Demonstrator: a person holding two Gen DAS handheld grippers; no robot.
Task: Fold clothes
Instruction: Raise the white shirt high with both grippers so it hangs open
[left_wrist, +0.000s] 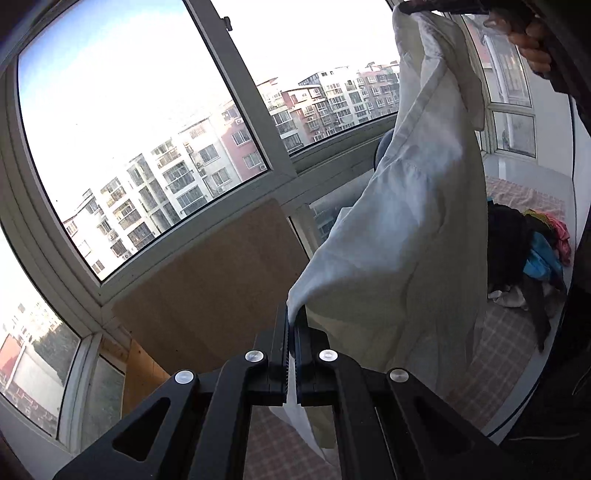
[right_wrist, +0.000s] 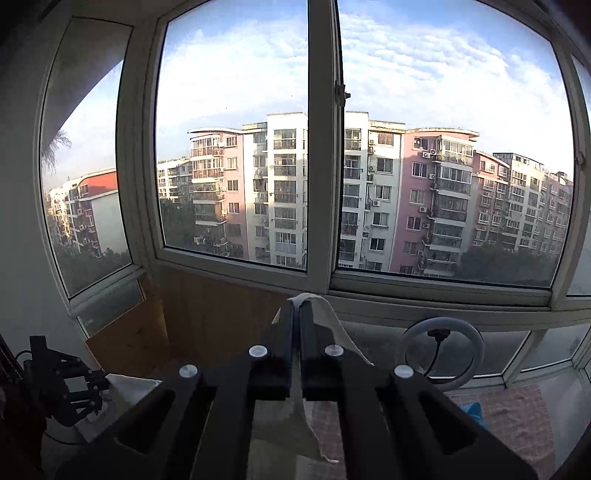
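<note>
Left wrist view: the left gripper (left_wrist: 294, 328) sits at 6 o'clock. Its two black fingers are pressed together on a corner of a white garment (left_wrist: 406, 221). The cloth goes up from there toward 1 o'clock, where the right gripper (left_wrist: 443, 7) holds its other end at the top edge of the picture. A hand (left_wrist: 532, 44) shows just beside it, at 2 o'clock. The garment hangs in the air between the two grippers, in front of a big window (left_wrist: 129, 129). At 3 o'clock a pile of clothes (left_wrist: 535, 251), dark, blue and pink, lies on a checked cover (left_wrist: 509, 350).

Right wrist view: the right gripper (right_wrist: 297, 306) is at 6 o'clock, its fingers squeezed together on a fold of the white garment (right_wrist: 332, 317). A strip of cloth hangs down below the fingers. At 8 o'clock the left gripper (right_wrist: 96, 387) shows, small and dark, touching white cloth. At 4 o'clock stands a ring light (right_wrist: 441, 350). The window (right_wrist: 369, 147) fills the top.
</note>
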